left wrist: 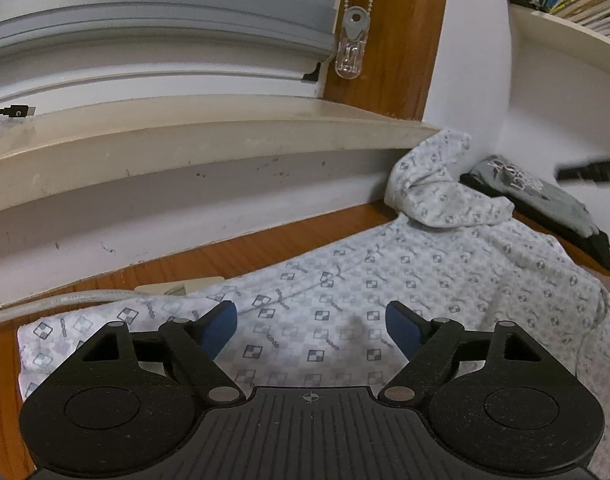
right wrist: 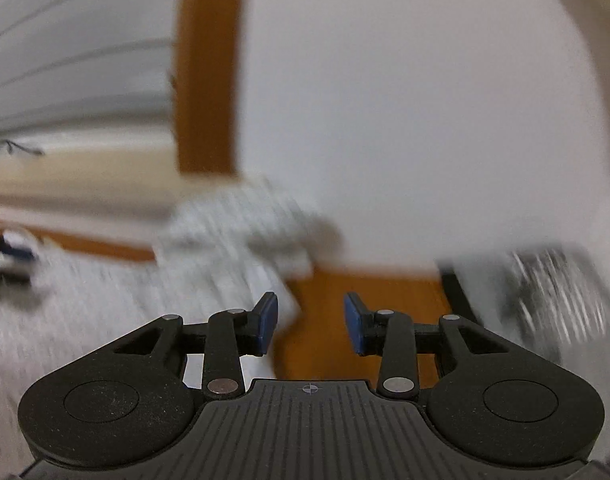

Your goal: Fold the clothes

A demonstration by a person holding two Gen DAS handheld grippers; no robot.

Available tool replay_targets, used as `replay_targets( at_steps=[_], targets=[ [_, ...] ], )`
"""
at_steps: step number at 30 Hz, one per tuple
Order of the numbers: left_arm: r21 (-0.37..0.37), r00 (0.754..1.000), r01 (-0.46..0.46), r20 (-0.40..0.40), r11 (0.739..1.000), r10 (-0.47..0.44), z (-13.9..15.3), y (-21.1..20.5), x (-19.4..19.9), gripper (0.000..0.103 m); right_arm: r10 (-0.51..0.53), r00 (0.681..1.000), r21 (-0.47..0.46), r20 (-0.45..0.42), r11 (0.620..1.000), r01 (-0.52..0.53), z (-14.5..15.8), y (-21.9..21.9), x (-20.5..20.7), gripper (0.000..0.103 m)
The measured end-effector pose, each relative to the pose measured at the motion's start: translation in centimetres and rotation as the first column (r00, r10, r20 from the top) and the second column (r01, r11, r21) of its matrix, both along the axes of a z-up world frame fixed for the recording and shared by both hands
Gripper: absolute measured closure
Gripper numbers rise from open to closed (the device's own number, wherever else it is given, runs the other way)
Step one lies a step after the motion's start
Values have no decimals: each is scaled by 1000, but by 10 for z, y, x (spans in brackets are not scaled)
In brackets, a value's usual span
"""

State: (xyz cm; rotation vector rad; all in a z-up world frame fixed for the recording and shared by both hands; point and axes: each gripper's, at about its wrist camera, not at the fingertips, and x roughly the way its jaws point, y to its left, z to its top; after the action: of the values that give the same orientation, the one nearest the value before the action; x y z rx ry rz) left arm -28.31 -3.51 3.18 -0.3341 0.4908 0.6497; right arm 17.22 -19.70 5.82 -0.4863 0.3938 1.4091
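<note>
My left gripper [left wrist: 311, 330] hangs just above a white hoodie [left wrist: 385, 280] printed with small grey checkered squares. Its jaws stand wide apart, with nothing between the blue pads [left wrist: 221, 326] but the cloth lying flat below them; they press on nothing.

The hoodie is spread across the wooden counter [left wrist: 233, 250], its hood [left wrist: 437, 184] bunched up against the white wall [left wrist: 469, 80] at the far right corner, beneath the end of the cream windowsill [left wrist: 185, 136]. A pale cable [left wrist: 57, 302] runs along the counter at the left and meets the hoodie's near edge. Behind the hood lies a folded dark grey garment [left wrist: 545, 196] with a pale print, resting on something black. Above the sill are grey blinds [left wrist: 145, 8], a wooden window frame [left wrist: 389, 60] and a bead chain ending in a clear plastic weight [left wrist: 349, 54]. A shelf [left wrist: 565, 28] with stacked papers sits at the upper right.

The right wrist view is heavily blurred. My right gripper [right wrist: 311, 326] has its jaws partly open, and nothing is caught between the pads [right wrist: 267, 324]; bare wood of the counter [right wrist: 365, 292] shows through the gap. The hoodie [right wrist: 145, 312] lies to the left there, the grey garment [right wrist: 553, 300] to the right, both smeared. A dark streak at the right edge of the left wrist view may be that gripper, though I cannot tell.
</note>
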Motion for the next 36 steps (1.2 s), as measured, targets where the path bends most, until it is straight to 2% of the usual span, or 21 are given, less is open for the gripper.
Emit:
replay_targets(
  at_steps=[2,5,8,10,14,17,19,21,23,24,25,28,31,34,36],
  targets=[
    [-1,1000,-1,-1,1000,1,0,1,0,18,-21,1000,-43,-3,999,21,-13,-22,16,66],
    [-2,1000,-2,-3,1000,2,0,1,0,14,1,1000,-113,-29,994,-5,-33,-35,21,66],
    [-6,1000,-4,-1,1000,4,0,1,0,13,1,999,-143,-45,990,-8,-56,-32,20,65],
    [-11,1000,-7,3,1000,7,0,2,-1,13,4,998,-138,-66,990,-13,-70,-30,19,65],
    [-23,1000,-14,12,1000,14,-1,5,-3,13,38,989,-93,-143,994,-51,-76,-19,13,64],
    [-20,1000,-13,9,1000,13,-1,4,-3,13,67,987,-79,-146,994,-79,-78,-14,6,63],
    [-17,1000,-10,4,1000,10,-1,4,-2,12,78,986,-69,-146,994,-89,-79,-10,1,56],
    [-13,1000,-8,2,1000,8,-1,3,-2,12,86,988,-67,-130,993,-95,-80,-6,-4,56],
    [-10,1000,-7,-1,1000,7,-1,3,-1,11,106,986,-66,-126,991,-115,-79,-6,-7,68],
    [-9,1000,-7,-2,1000,7,-1,2,-1,11,122,984,-66,-128,989,-131,-78,-7,-7,93],
    [-8,1000,-8,-2,1000,8,-1,2,-1,11,133,984,-70,-121,987,-142,-76,-8,-8,99],
    [-9,1000,-10,-1,1000,10,-1,2,-1,11,102,995,-21,-6,995,-102,-58,-12,-12,100],
    [-7,1000,-14,1,1000,14,-1,2,-1,11,-23,993,108,117,994,10,-9,-11,2,100],
    [-4,1000,-10,-1,1000,10,0,3,-1,11,-123,951,193,283,979,69,32,4,4,100],
    [-3,1000,-5,-9,1000,5,-1,3,1,11,-145,912,156,384,984,91,31,28,-4,100]
  ],
)
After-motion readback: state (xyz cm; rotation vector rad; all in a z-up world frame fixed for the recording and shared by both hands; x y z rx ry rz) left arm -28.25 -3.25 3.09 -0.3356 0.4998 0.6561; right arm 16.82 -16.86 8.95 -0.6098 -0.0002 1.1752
